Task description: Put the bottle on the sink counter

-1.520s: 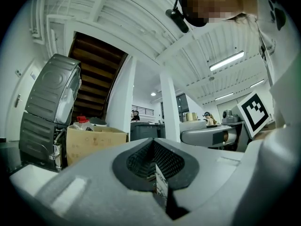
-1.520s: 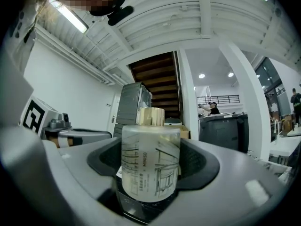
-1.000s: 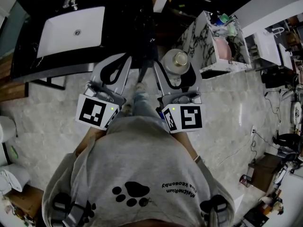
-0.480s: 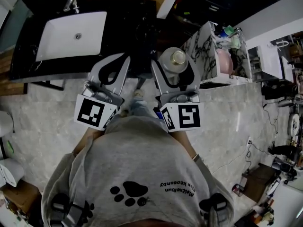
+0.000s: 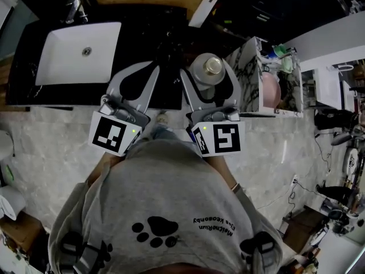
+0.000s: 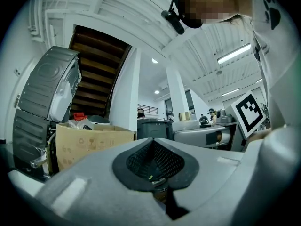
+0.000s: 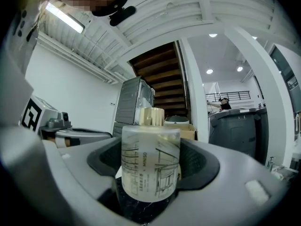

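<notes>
The right gripper [image 5: 207,69] clamps the frosted bottle [image 7: 150,161] upright, near the black sink counter's [image 5: 142,33] front right corner; the left gripper [image 5: 145,67], empty, has its jaws together.

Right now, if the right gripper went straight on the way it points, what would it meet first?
Nothing close: the right gripper, jaws around the bottle, points level above the black counter. Next in line seems the cardboard box below the stairs, though depth is unclear.
</notes>
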### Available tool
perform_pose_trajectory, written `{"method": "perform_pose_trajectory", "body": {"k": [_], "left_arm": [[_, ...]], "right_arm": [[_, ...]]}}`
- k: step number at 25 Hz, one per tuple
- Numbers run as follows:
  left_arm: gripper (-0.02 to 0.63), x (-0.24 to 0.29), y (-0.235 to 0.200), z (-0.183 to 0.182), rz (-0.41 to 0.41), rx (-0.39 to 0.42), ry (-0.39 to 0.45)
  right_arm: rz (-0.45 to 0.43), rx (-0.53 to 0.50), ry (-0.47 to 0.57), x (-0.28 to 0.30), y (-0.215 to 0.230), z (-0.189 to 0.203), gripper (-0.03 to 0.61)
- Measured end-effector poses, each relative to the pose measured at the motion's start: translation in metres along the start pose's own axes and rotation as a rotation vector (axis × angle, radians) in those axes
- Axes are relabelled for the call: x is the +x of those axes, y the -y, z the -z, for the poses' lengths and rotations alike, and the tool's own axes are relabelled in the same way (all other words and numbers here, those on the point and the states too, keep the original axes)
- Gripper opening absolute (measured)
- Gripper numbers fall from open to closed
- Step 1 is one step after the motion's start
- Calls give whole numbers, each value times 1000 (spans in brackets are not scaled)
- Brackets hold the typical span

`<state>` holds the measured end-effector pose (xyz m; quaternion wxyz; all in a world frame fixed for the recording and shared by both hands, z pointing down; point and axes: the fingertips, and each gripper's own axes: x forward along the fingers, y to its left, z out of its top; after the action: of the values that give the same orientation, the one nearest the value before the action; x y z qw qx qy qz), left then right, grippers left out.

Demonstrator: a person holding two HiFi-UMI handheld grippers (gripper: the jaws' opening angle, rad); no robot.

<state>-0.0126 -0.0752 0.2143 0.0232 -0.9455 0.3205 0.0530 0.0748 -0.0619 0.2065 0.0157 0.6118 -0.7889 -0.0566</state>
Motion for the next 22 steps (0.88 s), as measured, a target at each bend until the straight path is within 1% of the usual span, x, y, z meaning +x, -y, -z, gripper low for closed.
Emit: {"method": "perform_pose_trajectory", "body": {"k": [5, 12, 17, 22], "left_arm": [[3, 32, -9, 2, 0, 3, 27], [3, 60, -25, 16, -50, 15, -1], [3, 69, -26, 21, -70, 34, -17], [3, 77, -32, 25, -74, 50, -55]], "right_arm": [[-40, -13, 10, 32, 25, 5, 337], [-97, 5, 11, 61, 45, 21, 337], [-119, 7, 18, 71, 53, 27, 337], [-144, 21, 13, 79, 54, 29, 337]]}}
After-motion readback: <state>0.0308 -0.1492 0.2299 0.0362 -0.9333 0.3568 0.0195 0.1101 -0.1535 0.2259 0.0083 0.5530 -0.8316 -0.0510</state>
